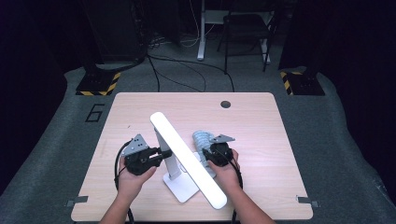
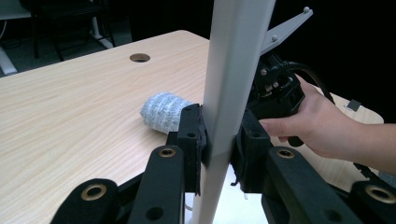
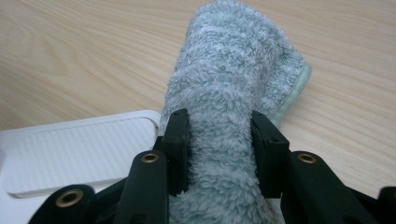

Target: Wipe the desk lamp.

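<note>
A white desk lamp stands near the table's front, its long bar head [image 1: 187, 156] slanting over a grey stem [image 2: 226, 84] and a flat white base [image 1: 184, 186]. My left gripper [image 2: 219, 144] is shut on the stem, one pad pressed against each side; in the high view it [image 1: 163, 152] reaches in from the left. A fluffy grey-blue cloth [image 3: 233, 79] lies rolled on the wood just right of the lamp, also seen in the high view [image 1: 201, 138]. My right gripper [image 3: 219, 144] is shut on this cloth, next to the ribbed lamp base [image 3: 79, 149].
The light wooden table [image 1: 140, 107] has a round cable hole [image 1: 225, 104] at its far right. Beyond the table are cables on the floor, a chair [image 1: 245, 28] and stands with yellow-black striped feet [image 1: 98, 84].
</note>
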### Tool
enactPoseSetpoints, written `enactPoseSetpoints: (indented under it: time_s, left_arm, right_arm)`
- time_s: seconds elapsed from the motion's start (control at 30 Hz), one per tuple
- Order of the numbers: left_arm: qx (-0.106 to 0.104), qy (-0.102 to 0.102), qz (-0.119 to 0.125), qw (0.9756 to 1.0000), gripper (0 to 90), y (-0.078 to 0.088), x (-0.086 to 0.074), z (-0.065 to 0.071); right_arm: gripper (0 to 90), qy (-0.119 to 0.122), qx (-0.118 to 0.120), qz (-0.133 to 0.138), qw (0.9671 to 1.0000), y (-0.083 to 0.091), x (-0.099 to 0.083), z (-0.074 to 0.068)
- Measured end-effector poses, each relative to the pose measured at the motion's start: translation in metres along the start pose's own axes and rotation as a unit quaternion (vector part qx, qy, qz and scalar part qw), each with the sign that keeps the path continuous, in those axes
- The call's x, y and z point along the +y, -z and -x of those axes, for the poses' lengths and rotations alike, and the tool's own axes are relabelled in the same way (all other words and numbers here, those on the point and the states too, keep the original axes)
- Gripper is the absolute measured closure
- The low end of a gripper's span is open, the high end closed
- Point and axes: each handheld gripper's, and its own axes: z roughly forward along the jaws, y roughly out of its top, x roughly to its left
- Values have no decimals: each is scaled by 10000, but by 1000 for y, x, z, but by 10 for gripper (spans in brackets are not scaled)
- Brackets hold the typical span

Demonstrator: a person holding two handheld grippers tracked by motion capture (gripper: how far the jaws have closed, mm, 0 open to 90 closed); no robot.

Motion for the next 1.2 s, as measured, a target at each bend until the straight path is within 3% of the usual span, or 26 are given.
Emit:
enactPoseSetpoints:
  time_s: [0.2,0.33,0.43,0.53,0.77,1.03,1.2]
  left_arm:
    - [11,113,-26,9999,733,-9,-5,1]
    - [110,-74,-62,9999,754,-11,-5,1]
    - [260,-141,-66,9995,759,-10,-6,2]
    - [392,-171,-40,9991,752,-10,-6,3]
    - [504,-136,-34,9986,749,-11,-6,5]
    - [507,-124,-72,9986,746,-10,-5,6]
    - [432,-135,-92,9989,748,-10,-5,4]
  right_arm:
    - [631,150,-252,-130,9995,-8,0,7]
    - [625,354,120,-76,9993,-12,1,6]
    - [631,496,224,-74,9985,-10,0,4]
    - [637,336,348,-114,9988,-6,-3,6]
    - [640,150,466,-132,9987,17,-23,8]
    - [641,321,626,-273,9971,56,-52,12]
    - [640,270,651,-260,9972,56,-53,9]
